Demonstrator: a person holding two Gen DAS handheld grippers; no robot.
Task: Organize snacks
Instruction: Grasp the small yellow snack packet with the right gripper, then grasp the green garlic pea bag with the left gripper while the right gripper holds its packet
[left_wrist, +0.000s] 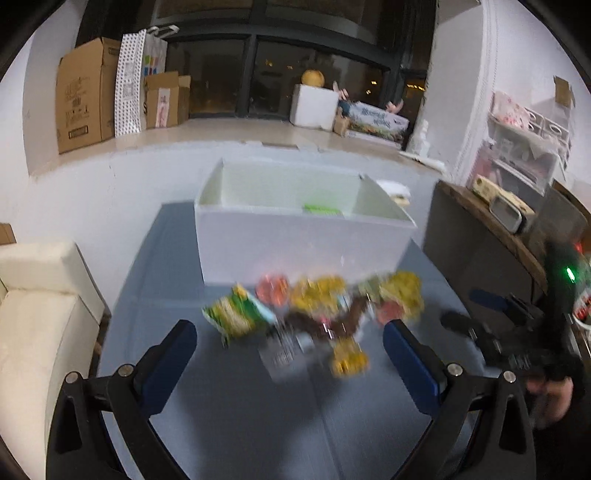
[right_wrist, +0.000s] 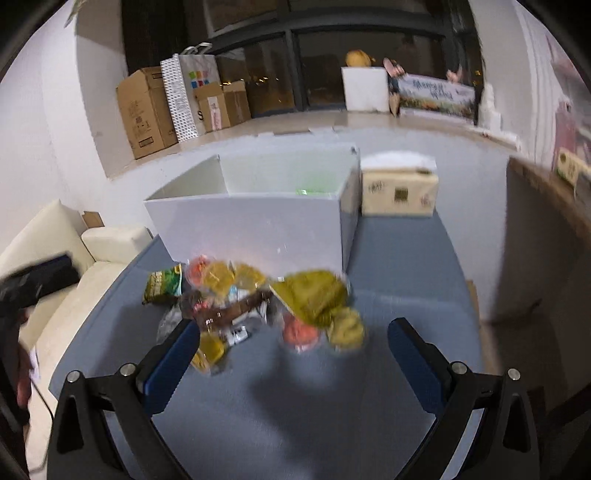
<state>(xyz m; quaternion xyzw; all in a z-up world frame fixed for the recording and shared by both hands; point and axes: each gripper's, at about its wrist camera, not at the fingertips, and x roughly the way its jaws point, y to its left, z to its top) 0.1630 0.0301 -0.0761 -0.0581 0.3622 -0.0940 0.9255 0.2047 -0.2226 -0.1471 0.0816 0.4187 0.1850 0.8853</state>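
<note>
A blurred heap of snack packets (left_wrist: 314, 314) lies on the blue-grey table (left_wrist: 240, 417) in front of a white open box (left_wrist: 295, 236). The heap holds a green packet (left_wrist: 236, 314), yellow packets (left_wrist: 317, 295), pink round cups (left_wrist: 273, 290) and a brown wrapper. A green item (left_wrist: 321, 209) lies inside the box. My left gripper (left_wrist: 290, 343) hovers open just short of the heap, with nothing between its fingers. In the right wrist view the same heap (right_wrist: 258, 302) lies before the box (right_wrist: 258, 225), and my right gripper (right_wrist: 291, 339) is open, its left finger beside a yellow packet (right_wrist: 210, 350).
A tan tissue pack (right_wrist: 399, 190) stands right of the box. A cream sofa (left_wrist: 40, 314) borders the table's left side and a wooden shelf (left_wrist: 491, 221) its right. Cardboard boxes (left_wrist: 85, 96) line the window ledge. The right-hand tool (left_wrist: 517, 332) shows at the left view's right edge.
</note>
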